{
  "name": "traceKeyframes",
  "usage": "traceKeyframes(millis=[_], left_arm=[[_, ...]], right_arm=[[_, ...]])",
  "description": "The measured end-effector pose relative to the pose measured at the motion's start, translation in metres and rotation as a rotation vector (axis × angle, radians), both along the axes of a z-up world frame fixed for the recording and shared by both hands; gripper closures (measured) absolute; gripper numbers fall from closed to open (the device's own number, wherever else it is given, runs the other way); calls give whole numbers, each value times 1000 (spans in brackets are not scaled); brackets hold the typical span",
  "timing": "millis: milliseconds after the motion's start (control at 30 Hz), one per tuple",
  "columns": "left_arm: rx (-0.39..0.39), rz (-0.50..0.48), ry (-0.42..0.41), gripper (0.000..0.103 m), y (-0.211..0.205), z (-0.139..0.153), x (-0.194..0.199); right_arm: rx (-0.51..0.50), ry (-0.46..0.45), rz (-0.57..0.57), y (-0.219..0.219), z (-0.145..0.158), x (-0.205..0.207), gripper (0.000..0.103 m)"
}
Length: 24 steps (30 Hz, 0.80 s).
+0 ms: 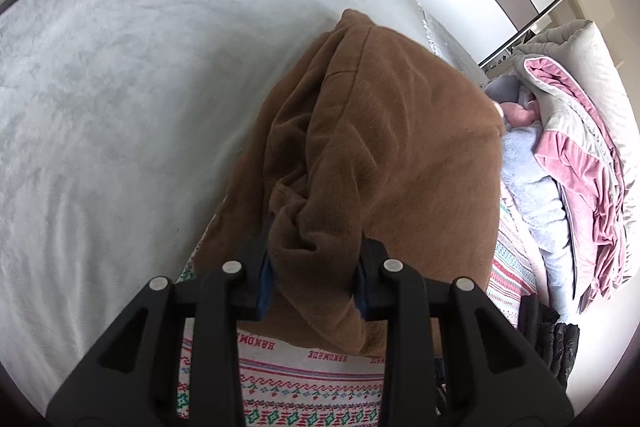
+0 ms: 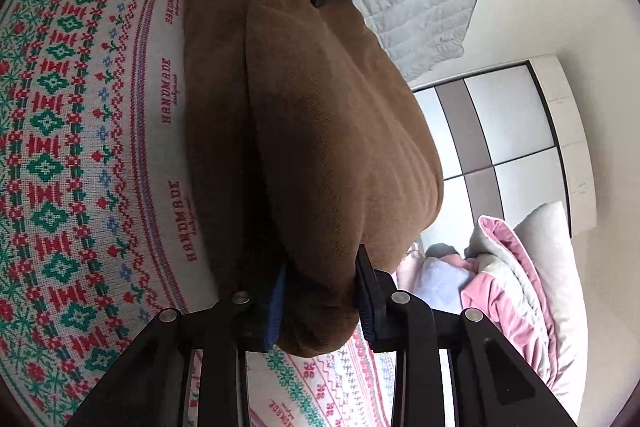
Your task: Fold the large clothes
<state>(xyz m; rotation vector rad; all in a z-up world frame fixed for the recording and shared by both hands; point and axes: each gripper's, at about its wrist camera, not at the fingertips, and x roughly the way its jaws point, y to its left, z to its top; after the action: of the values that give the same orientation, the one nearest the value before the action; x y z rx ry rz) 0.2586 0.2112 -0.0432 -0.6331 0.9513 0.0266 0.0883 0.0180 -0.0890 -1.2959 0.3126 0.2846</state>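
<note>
Left gripper [image 1: 314, 279] is pinching a bunched corner of the brown garment [image 1: 384, 147], fingers clamped on fabric. Right gripper [image 2: 320, 301] is gripping another end of it likewise. The garment is hanging stretched between both, lifted just above the patterned knit blanket [image 2: 72, 155]. Beyond, grey bedspread [image 1: 120, 87] is spreading out; pink-and-grey quilt pile [image 1: 580, 131] is sitting at the side, wardrobe doors [image 2: 500, 131] farther back.

Brown garment [image 1: 384, 147] hides patterned blanket [image 1: 304, 387] beneath.
</note>
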Motion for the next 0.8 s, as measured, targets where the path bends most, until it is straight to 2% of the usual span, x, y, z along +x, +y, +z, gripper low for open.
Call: traceKeyframes(millis=[233, 633, 733, 800], left_arm=[[23, 1, 17, 67, -5, -5, 2], [-15, 0, 34, 63, -2, -20, 5], [-13, -3, 33, 62, -4, -20, 4], [-13, -3, 36, 62, -4, -21, 5]], right_arm=[[33, 30, -4, -4, 3, 9, 72], [104, 72, -17, -16, 17, 38, 71], [203, 111, -31, -25, 30, 46, 66], [318, 205, -51, -37, 48, 53, 57]])
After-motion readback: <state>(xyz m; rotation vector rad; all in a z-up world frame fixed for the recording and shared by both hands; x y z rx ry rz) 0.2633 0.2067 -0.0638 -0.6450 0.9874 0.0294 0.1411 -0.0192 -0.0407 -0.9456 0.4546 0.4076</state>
